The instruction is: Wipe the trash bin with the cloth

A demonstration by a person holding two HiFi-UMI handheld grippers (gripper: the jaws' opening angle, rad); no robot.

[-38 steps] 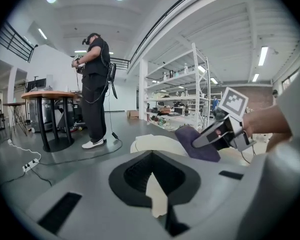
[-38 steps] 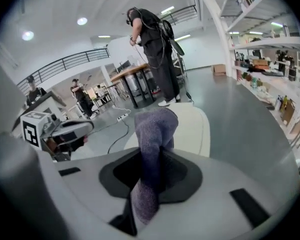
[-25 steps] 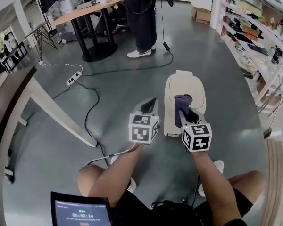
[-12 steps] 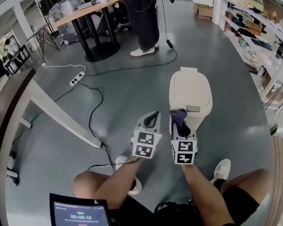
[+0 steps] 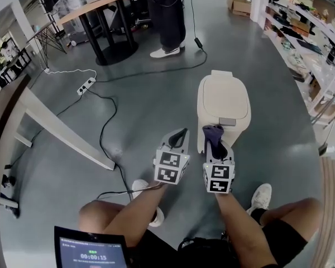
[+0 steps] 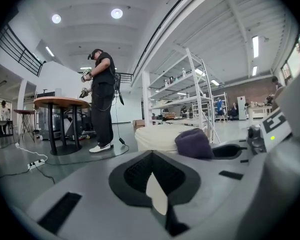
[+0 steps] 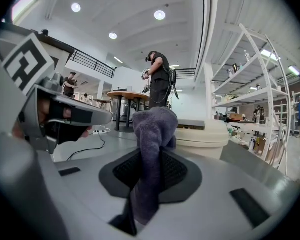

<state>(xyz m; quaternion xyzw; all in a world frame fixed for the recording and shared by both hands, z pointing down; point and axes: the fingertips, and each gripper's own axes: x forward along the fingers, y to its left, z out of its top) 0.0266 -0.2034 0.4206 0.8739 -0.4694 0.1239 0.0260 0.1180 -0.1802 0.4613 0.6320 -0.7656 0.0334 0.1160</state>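
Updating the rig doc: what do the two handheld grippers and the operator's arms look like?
The left gripper and right gripper match: light grey moulded bodies tapering to black textured jaw pads, each with a white cube of black square markers at the rear. Forearms are bare, no sleeves; dark shorts.

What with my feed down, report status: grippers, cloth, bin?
Left gripper shut, empty. Right gripper shut on cloth. Cloth at near edge of trash bin. Nothing in the way.
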